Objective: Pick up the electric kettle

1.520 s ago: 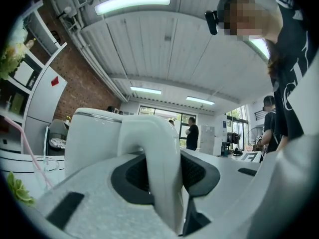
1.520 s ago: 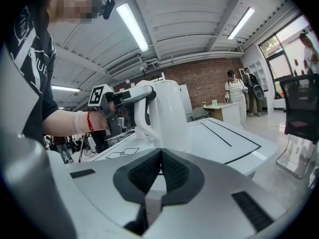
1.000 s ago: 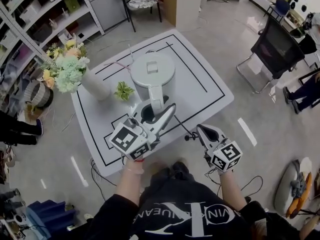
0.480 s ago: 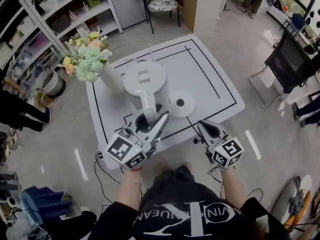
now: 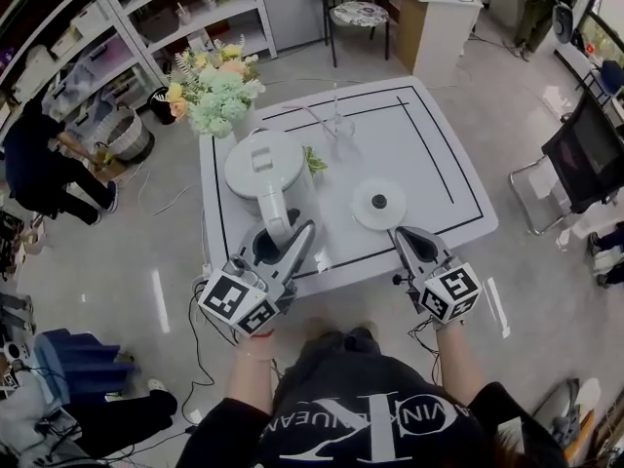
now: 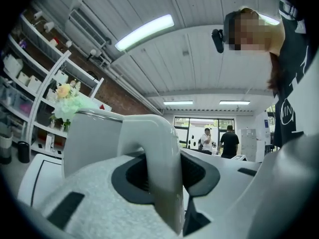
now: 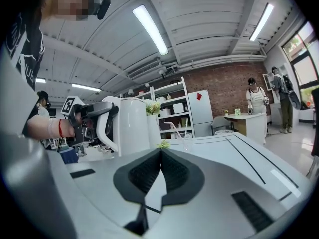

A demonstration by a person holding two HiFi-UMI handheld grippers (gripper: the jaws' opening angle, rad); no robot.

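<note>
The white electric kettle point(image 5: 263, 164) hangs over the left part of the white table point(image 5: 439, 164), off its round base point(image 5: 378, 204). My left gripper point(image 5: 283, 237) is shut on the kettle's handle point(image 5: 276, 213). In the left gripper view the handle point(image 6: 159, 153) stands upright between both pads, in front of the kettle body point(image 6: 92, 138). My right gripper point(image 5: 408, 237) hovers at the table's near edge, shut with nothing in it. In the right gripper view its jaw tips point(image 7: 160, 156) meet, and the kettle point(image 7: 130, 126) shows beyond to the left.
A vase of flowers point(image 5: 216, 91) stands at the table's far left corner. A small green plant point(image 5: 313, 161) and a glass with a straw point(image 5: 338, 125) sit behind the kettle. A chair point(image 5: 359, 13) stands beyond the table, shelves and a person point(image 5: 39, 159) to the left.
The kettle, held by my left gripper, has moved left off its round base, which now shows uncovered to its right. The right gripper has shifted slightly at the table's near edge.
</note>
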